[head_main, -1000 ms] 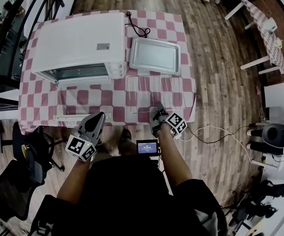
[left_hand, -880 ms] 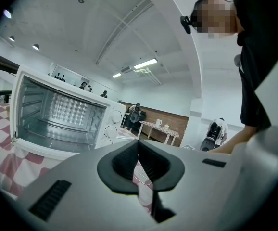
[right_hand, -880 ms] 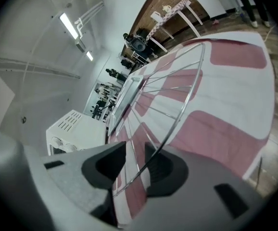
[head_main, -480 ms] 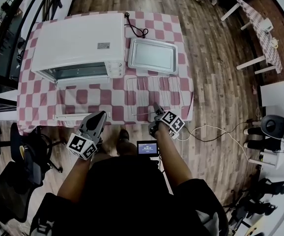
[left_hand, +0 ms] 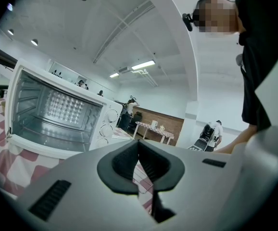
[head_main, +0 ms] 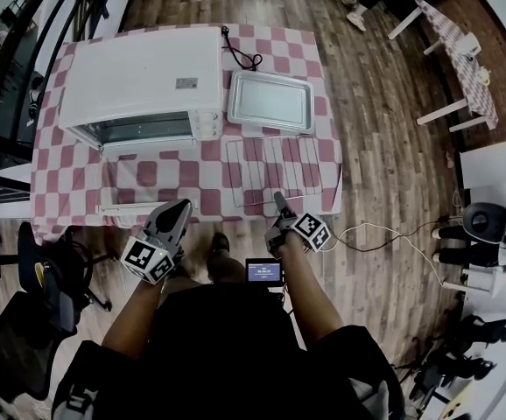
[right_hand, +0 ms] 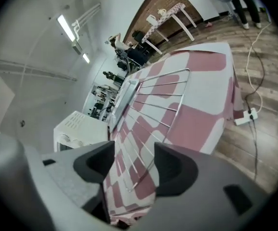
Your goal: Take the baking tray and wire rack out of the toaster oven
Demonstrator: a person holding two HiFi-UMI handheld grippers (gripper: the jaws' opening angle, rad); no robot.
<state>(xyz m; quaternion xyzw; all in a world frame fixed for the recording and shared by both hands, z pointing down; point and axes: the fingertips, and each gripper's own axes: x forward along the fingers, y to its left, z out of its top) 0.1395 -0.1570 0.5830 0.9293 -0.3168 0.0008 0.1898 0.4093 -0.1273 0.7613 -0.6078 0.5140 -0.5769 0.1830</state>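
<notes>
Right gripper (head_main: 279, 204) jaws just opening, I note: apart, wire rack (head_main: 275, 164) edge between, unpinched; tray (head_main: 270, 101) at 12 o'clock; left gripper (head_main: 181, 206) closed, empty.

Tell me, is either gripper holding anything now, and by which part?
Nothing is held. The right gripper has just been opening its jaws; they stand apart, pads off the wire rack on the table. The left gripper is shut, empty.

Silver baking tray (head_main: 270, 101) beside open white toaster oven (head_main: 139, 77), wire rack (head_main: 275, 168) flat nearby
</notes>
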